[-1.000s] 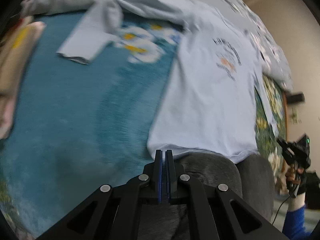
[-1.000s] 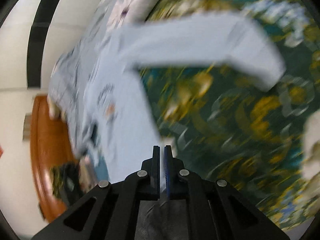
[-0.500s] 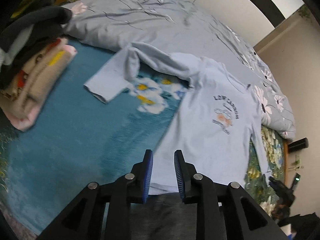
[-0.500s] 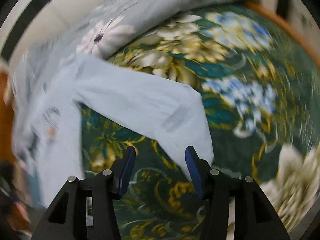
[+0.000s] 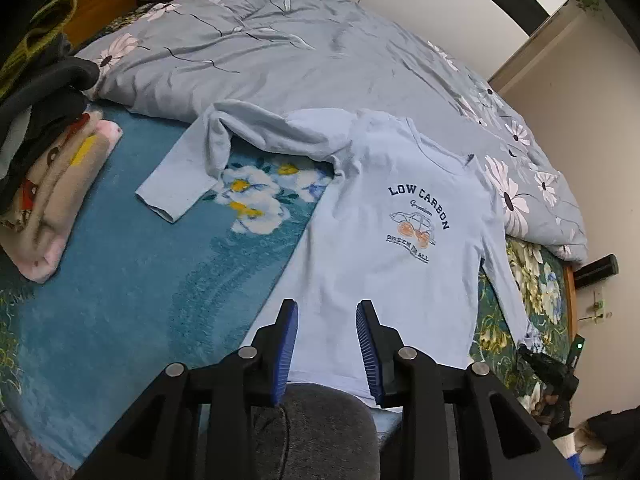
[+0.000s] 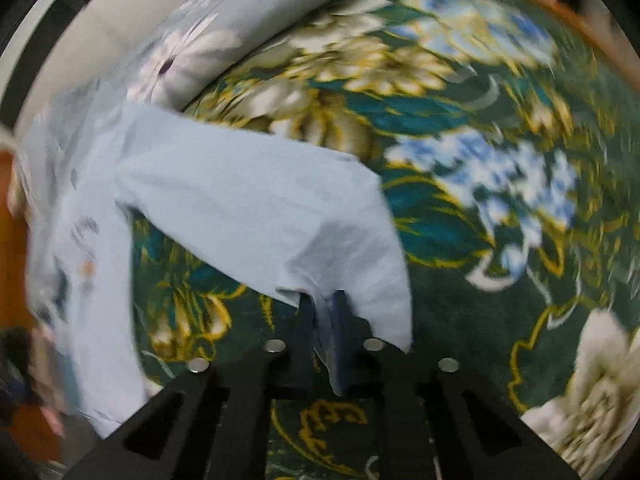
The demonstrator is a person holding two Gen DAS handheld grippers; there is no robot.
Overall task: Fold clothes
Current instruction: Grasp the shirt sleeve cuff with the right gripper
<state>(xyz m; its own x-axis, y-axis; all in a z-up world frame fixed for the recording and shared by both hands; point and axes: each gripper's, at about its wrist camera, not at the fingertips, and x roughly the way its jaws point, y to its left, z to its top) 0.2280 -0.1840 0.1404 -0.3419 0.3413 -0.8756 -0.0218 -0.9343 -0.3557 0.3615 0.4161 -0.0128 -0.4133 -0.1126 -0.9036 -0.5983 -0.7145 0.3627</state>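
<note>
Right tongs [image 6: 325, 300] pinching sleeve [image 6: 260, 216].

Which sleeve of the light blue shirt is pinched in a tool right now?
The straight sleeve lying on the dark green floral blanket: the right tool is shut on its cuff. The other sleeve, bunched on the teal blanket, lies free.

Both grippers share one build: the left gripper [image 5: 326, 340] has black angular arms cut with triangular openings, round silver screw heads along the top, and ribbed blue pads [image 5: 285, 354] lining its two fingers. The right gripper [image 6: 323, 312] has the same black frame and silver screws. At five o'clock in the left view, a blue sleeve [image 5: 576, 462] edge shows.
</note>
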